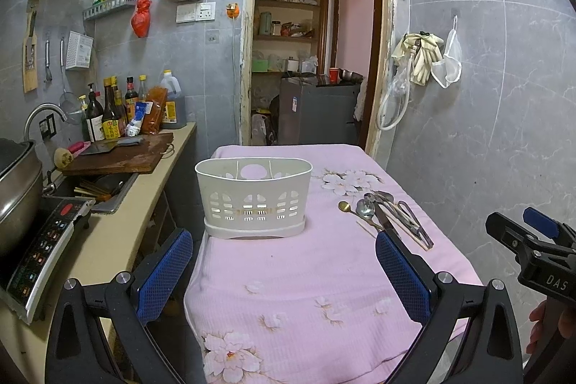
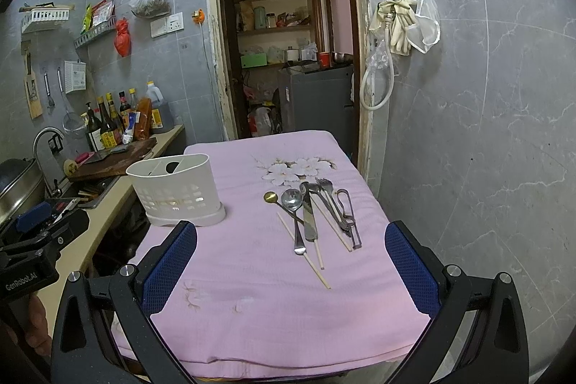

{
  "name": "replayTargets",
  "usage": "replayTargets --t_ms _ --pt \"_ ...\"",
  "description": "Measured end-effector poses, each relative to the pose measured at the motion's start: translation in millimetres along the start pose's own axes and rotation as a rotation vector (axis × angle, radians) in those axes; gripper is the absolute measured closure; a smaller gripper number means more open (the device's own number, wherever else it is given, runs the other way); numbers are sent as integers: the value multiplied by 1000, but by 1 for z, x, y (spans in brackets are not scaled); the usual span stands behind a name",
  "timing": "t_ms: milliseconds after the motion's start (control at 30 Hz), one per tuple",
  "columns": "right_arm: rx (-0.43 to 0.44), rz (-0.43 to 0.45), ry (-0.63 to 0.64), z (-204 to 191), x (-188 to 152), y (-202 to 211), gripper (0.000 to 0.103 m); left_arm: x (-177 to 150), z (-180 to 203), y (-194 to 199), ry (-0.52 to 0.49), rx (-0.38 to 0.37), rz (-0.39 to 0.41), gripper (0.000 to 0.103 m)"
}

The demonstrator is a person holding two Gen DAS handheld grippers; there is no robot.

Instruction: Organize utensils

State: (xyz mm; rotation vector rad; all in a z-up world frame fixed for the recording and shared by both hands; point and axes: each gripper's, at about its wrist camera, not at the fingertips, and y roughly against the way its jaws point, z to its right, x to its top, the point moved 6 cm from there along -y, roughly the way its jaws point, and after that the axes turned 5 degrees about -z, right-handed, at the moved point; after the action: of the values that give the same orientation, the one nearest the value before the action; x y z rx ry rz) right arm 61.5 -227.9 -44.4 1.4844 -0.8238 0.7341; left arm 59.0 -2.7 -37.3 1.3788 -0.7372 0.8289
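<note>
A white slotted utensil holder (image 1: 253, 197) (image 2: 176, 191) stands empty on the left part of a table with a pink floral cloth (image 1: 306, 276) (image 2: 270, 294). A pile of utensils (image 2: 313, 215) (image 1: 388, 211) lies to its right: a small gold spoon (image 2: 269, 197), a steel spoon (image 2: 292, 200), a knife (image 2: 309, 215), forks (image 2: 324, 189), wooden chopsticks (image 2: 309, 261) and a peeler (image 2: 351, 218). My left gripper (image 1: 284, 261) is open and empty, in front of the holder. My right gripper (image 2: 291, 258) is open and empty, in front of the utensils.
A kitchen counter (image 1: 144, 197) runs along the table's left side, with a cutting board (image 1: 122, 157), sauce bottles (image 1: 115, 110), a sink, a pot and an induction cooker (image 1: 46, 247). A tiled wall stands close on the right. A doorway lies behind the table.
</note>
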Motion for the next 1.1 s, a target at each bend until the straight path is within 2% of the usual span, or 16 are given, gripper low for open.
replayTargets --t_ms 367,1100 --pt "-5 -1 -5 3 -1 -2 1 -2 2 -11 37 -5 -40 0" --pt "-5 -6 -7 1 1 0 1 -1 -1 -12 29 10 -61 0"
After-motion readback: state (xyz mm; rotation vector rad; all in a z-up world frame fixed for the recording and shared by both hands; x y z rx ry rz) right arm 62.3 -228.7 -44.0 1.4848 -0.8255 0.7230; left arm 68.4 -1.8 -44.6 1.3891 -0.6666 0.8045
